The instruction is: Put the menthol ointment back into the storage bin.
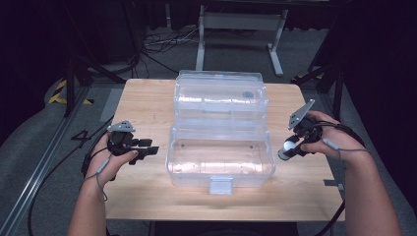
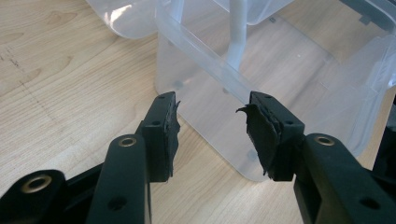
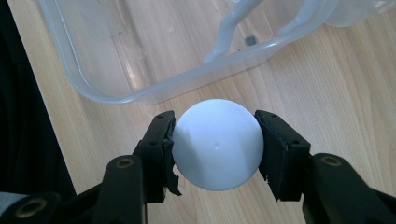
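A clear plastic storage box point(image 1: 220, 167) stands open in the middle of the wooden table, its lid point(image 1: 221, 96) folded back behind it. My right gripper point(image 1: 286, 150) is just right of the box, above the tabletop, shut on a white ball point(image 3: 216, 143) that fills the space between its pads. The ball point(image 1: 289, 145) is also seen from above. My left gripper point(image 1: 150, 148) rests left of the box, jaws open with nothing between them; its view looks at the box's near corner point(image 2: 261, 116).
The wooden table point(image 1: 147, 196) has bare wood on both sides of the box. A grey latch point(image 1: 220, 185) sticks out from the box's front wall. Cables point(image 1: 162, 42) and a metal stand point(image 1: 241, 22) lie on the floor beyond the table.
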